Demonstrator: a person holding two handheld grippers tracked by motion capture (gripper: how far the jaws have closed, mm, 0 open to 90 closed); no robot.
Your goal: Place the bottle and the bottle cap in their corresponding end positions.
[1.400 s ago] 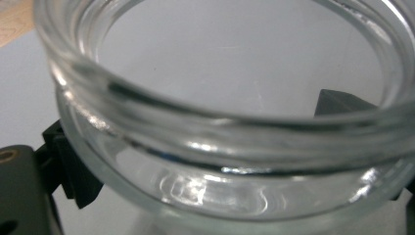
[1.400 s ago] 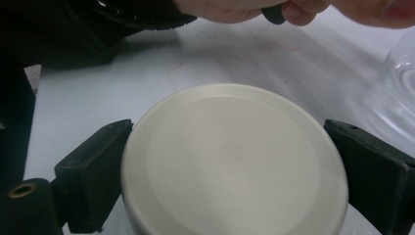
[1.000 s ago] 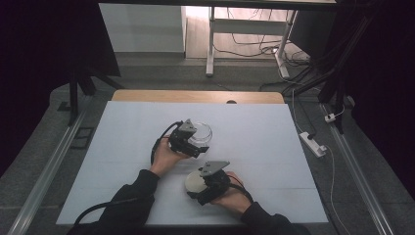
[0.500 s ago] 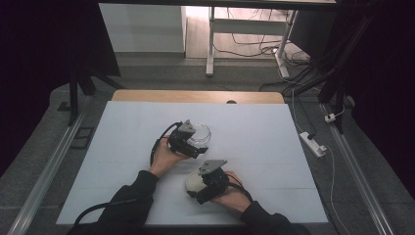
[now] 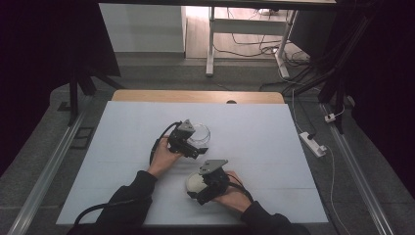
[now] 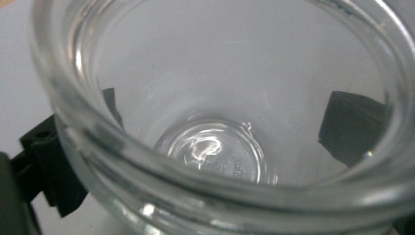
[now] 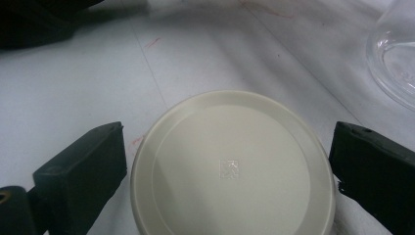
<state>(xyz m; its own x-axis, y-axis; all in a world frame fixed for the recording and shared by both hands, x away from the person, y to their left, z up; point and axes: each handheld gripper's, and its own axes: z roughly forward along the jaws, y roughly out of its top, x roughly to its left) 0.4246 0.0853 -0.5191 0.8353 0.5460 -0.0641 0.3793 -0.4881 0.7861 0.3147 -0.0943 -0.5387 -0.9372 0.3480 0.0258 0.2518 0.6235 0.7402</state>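
The work in hand is looking like putting a cream lid (image 7: 230,171) onto a clear glass jar (image 5: 198,133), and it is sitting at an early stage: the jar is standing open and empty, the lid is lying flat on the table (image 5: 122,147), and the two are staying apart.

The left hand-held gripper (image 5: 188,145) is grasping the jar near the middle of the table, its jaws pressing on either side of the glass wall, as the left gripper view is showing through the glass (image 6: 210,147).

The right hand-held gripper (image 5: 203,188) is working closer to the table's near edge. Its jaws are standing released, one on each side of the lid, close to the rim but not yet clamping it. Gripping, lifting and seating the lid are all remaining.
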